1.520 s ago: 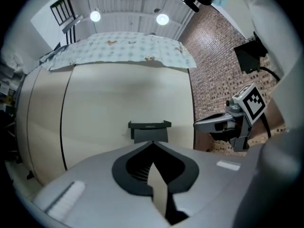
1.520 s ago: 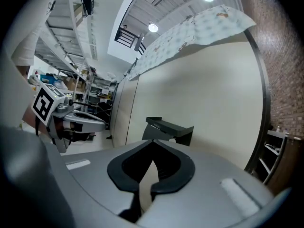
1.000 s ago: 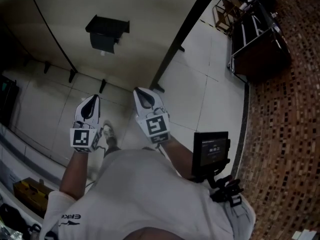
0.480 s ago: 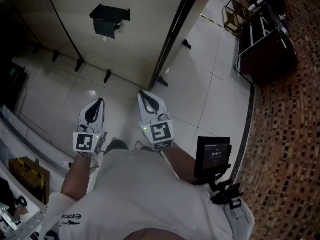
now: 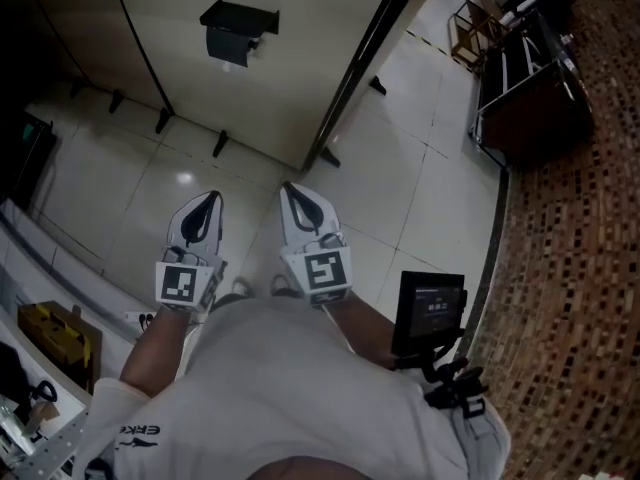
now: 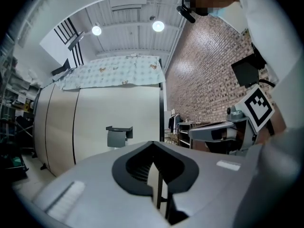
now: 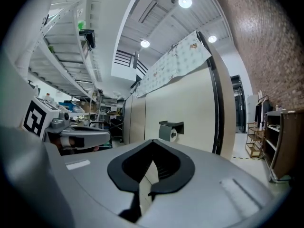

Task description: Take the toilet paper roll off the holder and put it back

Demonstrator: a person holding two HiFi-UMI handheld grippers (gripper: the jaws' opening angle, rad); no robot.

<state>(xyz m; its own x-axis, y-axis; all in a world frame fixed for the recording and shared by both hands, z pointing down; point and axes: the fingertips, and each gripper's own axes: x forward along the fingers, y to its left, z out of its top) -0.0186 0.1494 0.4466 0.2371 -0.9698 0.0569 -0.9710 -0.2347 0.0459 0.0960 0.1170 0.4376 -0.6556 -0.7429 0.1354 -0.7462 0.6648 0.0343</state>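
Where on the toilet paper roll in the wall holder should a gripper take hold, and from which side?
Probably the curved body of the toilet paper roll, low down, from the front and slightly below. The holder has a flat cover over the roll's top and the partition stands behind; the roll lies sideways, so front and underside look free.

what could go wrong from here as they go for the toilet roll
1. The left hand-held gripper and right hand-held gripper are both shut and empty; reaching the toilet paper roll without opening would probably just bump it.
2. The holder has a flat lid over the roll, which may block a lift from above.
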